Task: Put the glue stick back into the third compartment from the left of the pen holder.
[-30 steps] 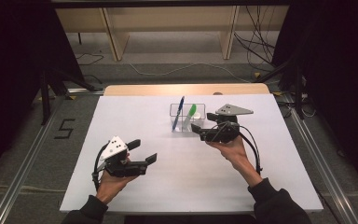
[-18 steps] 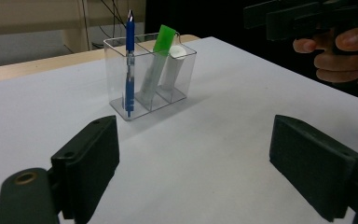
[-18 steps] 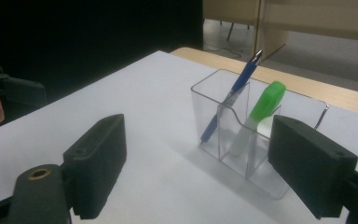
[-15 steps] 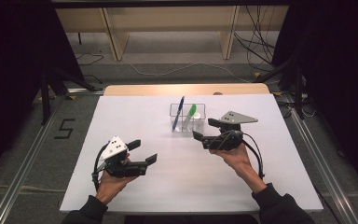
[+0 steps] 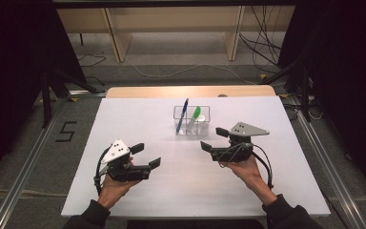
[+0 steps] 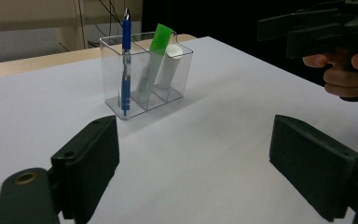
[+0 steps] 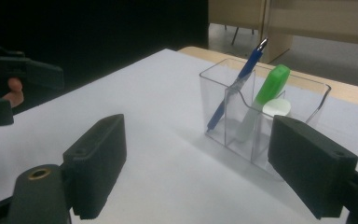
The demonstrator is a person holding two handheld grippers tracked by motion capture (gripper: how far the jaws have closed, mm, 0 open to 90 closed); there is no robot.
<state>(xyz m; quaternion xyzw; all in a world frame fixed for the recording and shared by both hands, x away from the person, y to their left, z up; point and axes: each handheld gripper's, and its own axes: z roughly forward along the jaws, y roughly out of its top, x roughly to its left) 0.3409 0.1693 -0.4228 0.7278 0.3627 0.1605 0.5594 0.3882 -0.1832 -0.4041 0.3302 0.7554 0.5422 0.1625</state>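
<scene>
White tabletop [image 5: 138,119] bears both claws: the left gripper [image 5: 145,155] and the right gripper [image 5: 210,145] gape, empty. Ahead of them stands the clear organizer [image 5: 191,120], holding a blue pen [image 5: 184,114].

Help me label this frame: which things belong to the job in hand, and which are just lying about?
Part of the job:
- clear organiser, three compartments
- blue pen, end compartment
- green-capped marker, middle compartment
- white tube, other end compartment
- right gripper, jaws open
- left gripper, jaws open

Just lying about:
- floor cables
- floor mark "5"
</scene>
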